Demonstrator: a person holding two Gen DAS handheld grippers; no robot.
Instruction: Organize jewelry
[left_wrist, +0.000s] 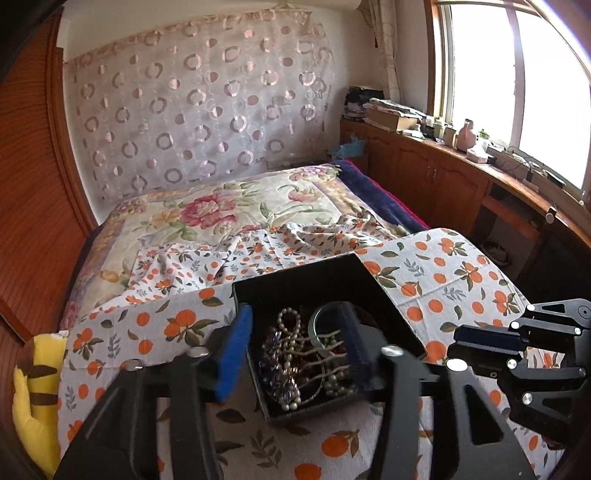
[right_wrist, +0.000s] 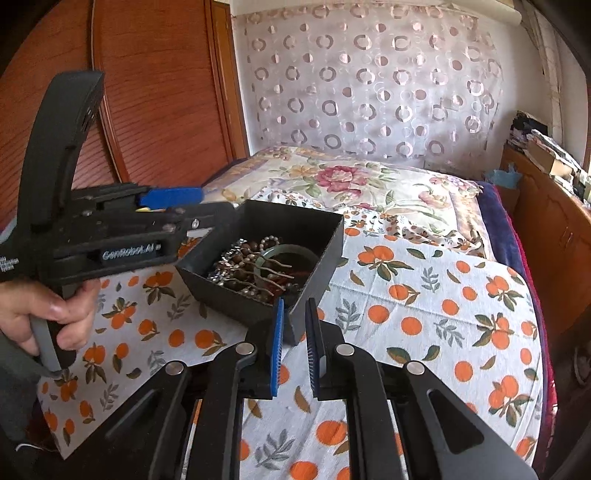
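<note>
Black box (left_wrist: 295, 280): I find it on the orange-print cloth (left_wrist: 461, 280), near the cloth's far edge, lid off.
Jewelry (left_wrist: 306, 358): tangled heap inside the box; pearl strand (left_wrist: 288, 321) and green bangle (right_wrist: 291, 251) on top.
Left gripper (left_wrist: 299, 350): I read it as released, its pads straddling the box's near left wall.
Right gripper (right_wrist: 295, 339): I see it closed to a narrow gap astride the box's near corner; grasp not confirmed.
</note>
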